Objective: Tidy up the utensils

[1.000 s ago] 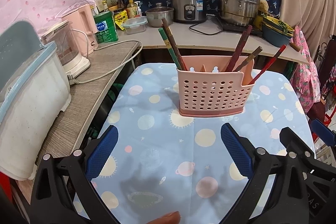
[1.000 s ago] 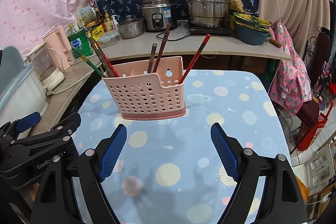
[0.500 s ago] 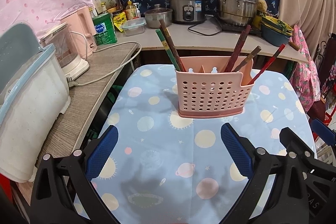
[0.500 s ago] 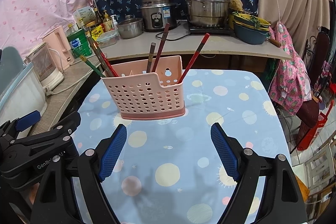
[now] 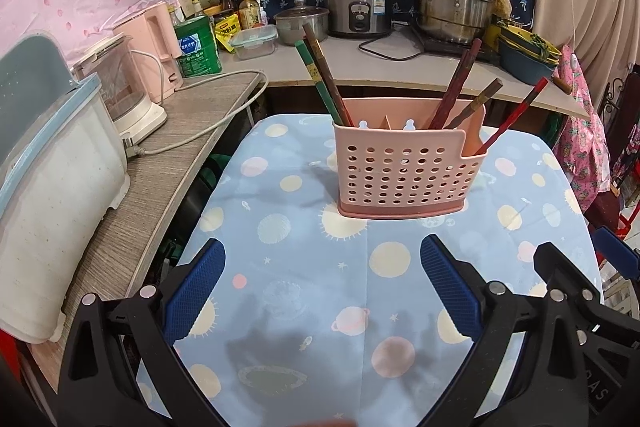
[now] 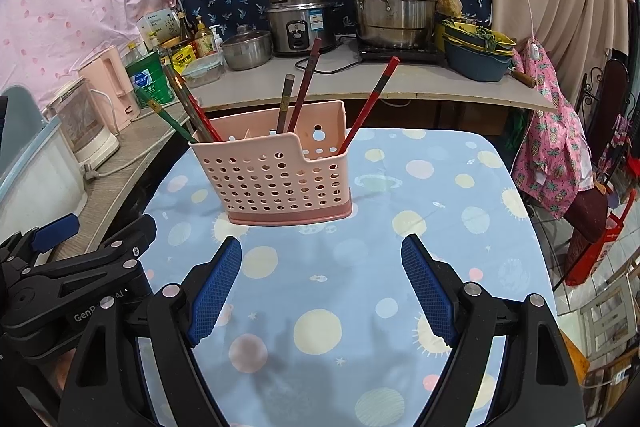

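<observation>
Right wrist: pink perforated caddy [image 6: 276, 179] holds 6 leaning chopsticks [image 6: 370, 105].

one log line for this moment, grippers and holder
left gripper: open, empty | right gripper: open, empty | pink holder: upright on tablecloth, chopsticks inside

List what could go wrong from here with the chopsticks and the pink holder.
1. The pink holder looks light and stands loose on the tablecloth; pulling a leaning chopstick could tip it.
2. The red chopstick leans far out over the low corner and could be knocked out.
3. Both the left tool and the right tool are open side by side and could collide.
</observation>
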`<control>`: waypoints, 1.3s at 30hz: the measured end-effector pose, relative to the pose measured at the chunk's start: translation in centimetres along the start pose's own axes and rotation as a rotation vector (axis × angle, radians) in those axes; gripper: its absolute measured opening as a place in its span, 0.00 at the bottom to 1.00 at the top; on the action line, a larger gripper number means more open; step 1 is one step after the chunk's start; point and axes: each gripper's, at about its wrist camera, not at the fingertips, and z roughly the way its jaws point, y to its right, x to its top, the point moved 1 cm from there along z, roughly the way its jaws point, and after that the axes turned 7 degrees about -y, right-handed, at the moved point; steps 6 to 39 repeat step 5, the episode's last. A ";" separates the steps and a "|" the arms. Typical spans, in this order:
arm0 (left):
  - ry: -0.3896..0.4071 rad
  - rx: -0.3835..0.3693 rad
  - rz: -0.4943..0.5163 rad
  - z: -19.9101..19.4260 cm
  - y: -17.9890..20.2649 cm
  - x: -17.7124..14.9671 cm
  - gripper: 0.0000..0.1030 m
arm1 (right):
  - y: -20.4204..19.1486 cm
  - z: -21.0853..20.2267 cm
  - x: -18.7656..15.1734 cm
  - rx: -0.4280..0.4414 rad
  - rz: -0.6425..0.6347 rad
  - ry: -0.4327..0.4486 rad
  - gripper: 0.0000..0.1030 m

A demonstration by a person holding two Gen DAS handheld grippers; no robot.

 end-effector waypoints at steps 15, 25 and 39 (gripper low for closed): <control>-0.025 -0.006 0.002 0.5 -0.1 -0.2 0.91 | -0.2 0.3 -0.1 0.002 0.000 -0.008 0.77; -0.025 -0.006 0.002 0.5 -0.1 -0.2 0.91 | -0.2 0.3 -0.1 0.002 0.000 -0.008 0.77; -0.025 -0.006 0.002 0.5 -0.1 -0.2 0.91 | -0.2 0.3 -0.1 0.002 0.000 -0.008 0.77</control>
